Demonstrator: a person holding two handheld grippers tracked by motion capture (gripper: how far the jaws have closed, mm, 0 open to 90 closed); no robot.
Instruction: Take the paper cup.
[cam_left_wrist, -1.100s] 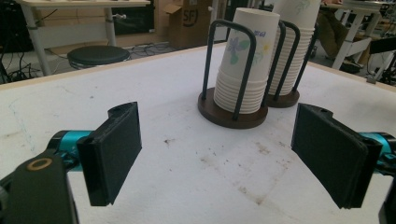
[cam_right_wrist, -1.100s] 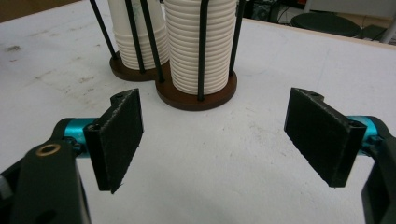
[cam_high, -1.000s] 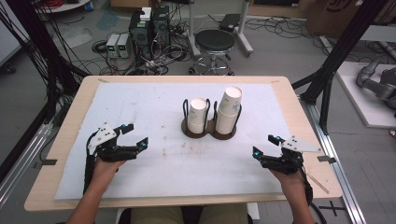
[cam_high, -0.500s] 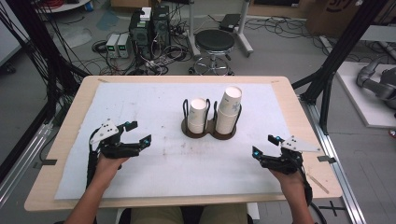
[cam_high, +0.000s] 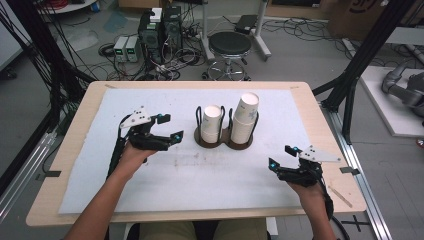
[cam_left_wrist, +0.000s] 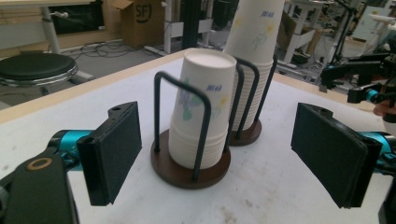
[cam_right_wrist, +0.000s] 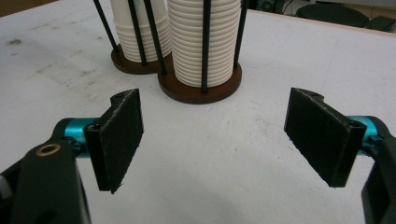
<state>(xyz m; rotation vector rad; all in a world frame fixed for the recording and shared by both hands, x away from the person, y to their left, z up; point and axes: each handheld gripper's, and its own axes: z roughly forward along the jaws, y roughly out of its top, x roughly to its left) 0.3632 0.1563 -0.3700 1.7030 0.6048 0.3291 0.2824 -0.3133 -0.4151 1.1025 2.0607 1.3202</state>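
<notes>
- High view: left gripper (cam_high: 169, 127) is up over the white mat (cam_high: 150, 185), just left of the cup holder (cam_high: 223, 141), fingers spread, nothing between them. It points at the shorter cup stack (cam_high: 212, 123), close but apart.
- High view: right gripper (cam_high: 281, 157) sits low near the front right of the surface (cam_high: 80, 107), well apart from the holder, fingers spread and empty.
- High view: holder sits mid-surface, two round brown bases joined, black wire uprights. Shorter stack in the left bay, taller cup stack (cam_high: 245, 118) in the right bay; both upside down.
- Left gripper view: fingers (cam_left_wrist: 112, 151) wide apart, shorter stack (cam_left_wrist: 201, 107) centred in the gap but farther off, no contact. Taller stack (cam_left_wrist: 252, 56) behind it to the right. The other gripper (cam_left_wrist: 369, 81) shows at far right edge.
- Right gripper view: fingers (cam_right_wrist: 119, 135) wide apart over bare mat (cam_right_wrist: 210, 158). Taller stack (cam_right_wrist: 204, 42) nearest, on its brown base (cam_right_wrist: 201, 91); shorter stack (cam_right_wrist: 137, 32) behind left. Both beyond the fingertips, untouched.
</notes>
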